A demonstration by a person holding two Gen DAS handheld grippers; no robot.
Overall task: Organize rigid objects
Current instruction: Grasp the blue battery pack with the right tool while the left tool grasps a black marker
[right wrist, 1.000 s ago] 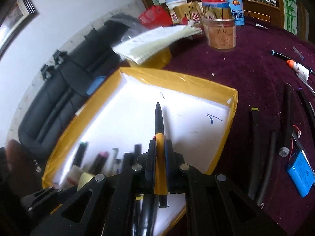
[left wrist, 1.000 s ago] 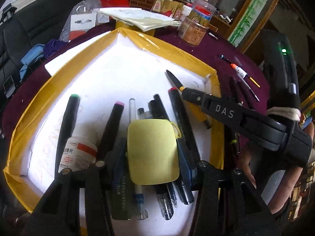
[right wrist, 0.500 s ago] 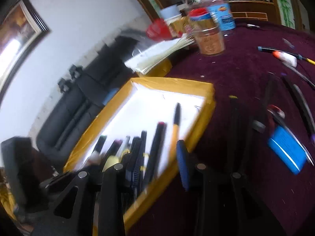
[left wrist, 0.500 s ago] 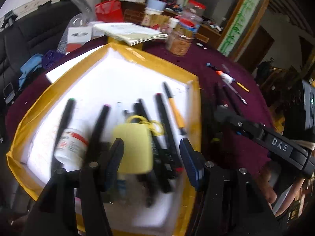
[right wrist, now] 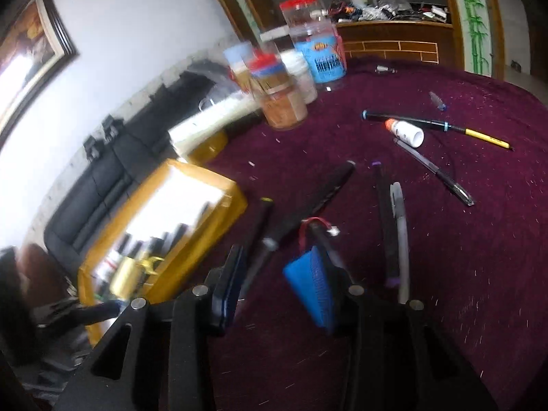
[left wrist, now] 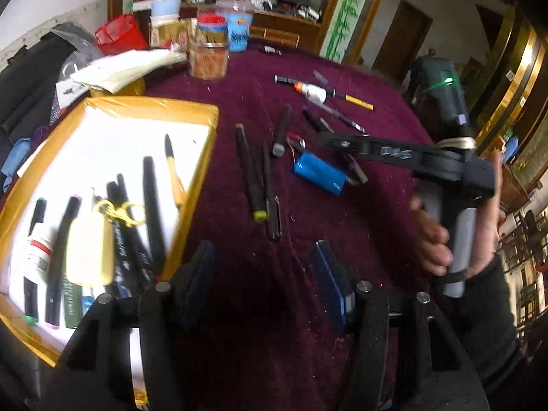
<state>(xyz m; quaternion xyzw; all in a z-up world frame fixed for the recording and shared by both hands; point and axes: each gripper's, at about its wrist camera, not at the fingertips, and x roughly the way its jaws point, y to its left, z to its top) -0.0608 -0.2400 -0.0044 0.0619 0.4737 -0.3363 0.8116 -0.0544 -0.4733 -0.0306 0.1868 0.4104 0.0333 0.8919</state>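
A yellow-rimmed white tray (left wrist: 205,144) lies at the left and holds several pens and markers, a yellow pad (left wrist: 89,248), a small white bottle (left wrist: 36,257) and the yellow-and-black pen (left wrist: 174,178). My left gripper (left wrist: 263,274) is open and empty over the purple cloth, right of the tray. My right gripper (right wrist: 277,284) is open and empty, low over the loose black markers (right wrist: 318,198) and the blue battery pack (right wrist: 308,284). In the left wrist view the right gripper (left wrist: 387,152) reaches over the blue pack (left wrist: 320,173).
Several loose pens lie on the purple cloth (left wrist: 342,239), with a glue bottle (right wrist: 406,132) and a long black-and-yellow pen (right wrist: 445,126) farther back. Jars (right wrist: 281,102) and a paper stack (left wrist: 126,68) stand at the far edge. A black sofa (right wrist: 102,178) is at the left.
My right gripper let go of the yellow-and-black pen in the tray, opened and swung right over the cloth. My left gripper released the yellow pad and moved right too.
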